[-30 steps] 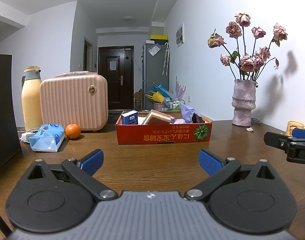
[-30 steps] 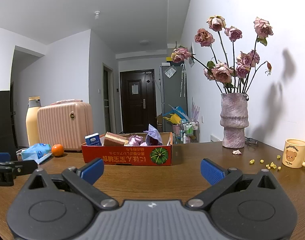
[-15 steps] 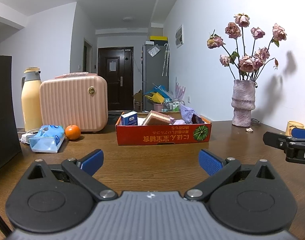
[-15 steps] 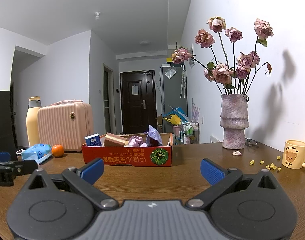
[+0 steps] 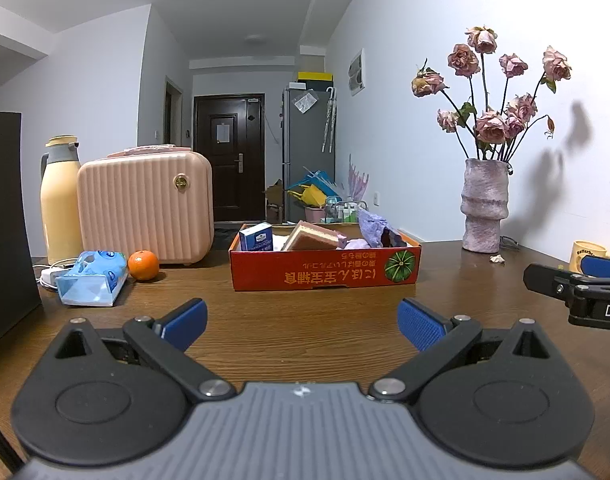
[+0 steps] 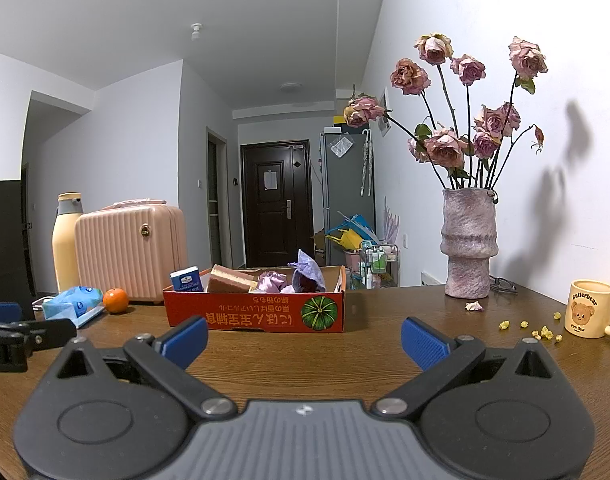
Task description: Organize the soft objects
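1. The left hand-held gripper (image 5: 301, 322) is showing a ribbed grey body, black linkage arms and round black housings.
2. Blue ridged pads (image 5: 419, 322) are tipping its fingers.
3. Silver pivot screws are glinting.
4. The right hand-held gripper (image 6: 303, 338) is looking identical.

Even indoor light, sharp, fisheye-bent edges

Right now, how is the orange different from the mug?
The orange is round and bright orange; the mug is pale yellow with a handle and a bear picture. The orange sits on the left by the pink case; the mug stands on the right near yellow crumbs. Both rest on the table.
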Motion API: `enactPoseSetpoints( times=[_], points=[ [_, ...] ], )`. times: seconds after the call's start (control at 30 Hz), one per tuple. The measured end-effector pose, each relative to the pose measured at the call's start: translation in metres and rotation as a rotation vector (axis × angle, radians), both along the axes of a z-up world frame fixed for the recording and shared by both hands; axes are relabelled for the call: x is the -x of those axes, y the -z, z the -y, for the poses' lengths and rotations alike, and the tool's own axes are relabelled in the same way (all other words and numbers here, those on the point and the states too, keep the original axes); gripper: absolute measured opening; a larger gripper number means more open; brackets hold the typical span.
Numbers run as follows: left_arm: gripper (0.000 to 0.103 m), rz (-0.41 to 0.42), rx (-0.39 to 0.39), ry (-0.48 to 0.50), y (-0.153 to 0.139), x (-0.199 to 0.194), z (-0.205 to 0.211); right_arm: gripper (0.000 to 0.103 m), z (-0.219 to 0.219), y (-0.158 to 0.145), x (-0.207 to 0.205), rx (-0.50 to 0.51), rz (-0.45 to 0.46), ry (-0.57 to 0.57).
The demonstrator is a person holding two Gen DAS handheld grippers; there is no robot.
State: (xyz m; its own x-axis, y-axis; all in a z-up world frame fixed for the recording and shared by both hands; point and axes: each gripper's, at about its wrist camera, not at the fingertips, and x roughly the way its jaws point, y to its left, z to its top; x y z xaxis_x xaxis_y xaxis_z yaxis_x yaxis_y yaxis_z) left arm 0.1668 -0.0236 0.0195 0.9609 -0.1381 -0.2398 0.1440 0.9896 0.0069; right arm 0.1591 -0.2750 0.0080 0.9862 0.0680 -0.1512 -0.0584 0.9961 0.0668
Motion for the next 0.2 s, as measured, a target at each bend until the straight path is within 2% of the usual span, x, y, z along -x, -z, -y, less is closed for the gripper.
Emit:
enactPoseSetpoints(
  times=[0.2],
  points=[
    [0.103,0.001,0.001,0.002,0.0001,-0.0003,0.0004,0.103,-0.0001,0.0002,0.0,0.0,0.0,0.0]
  ],
)
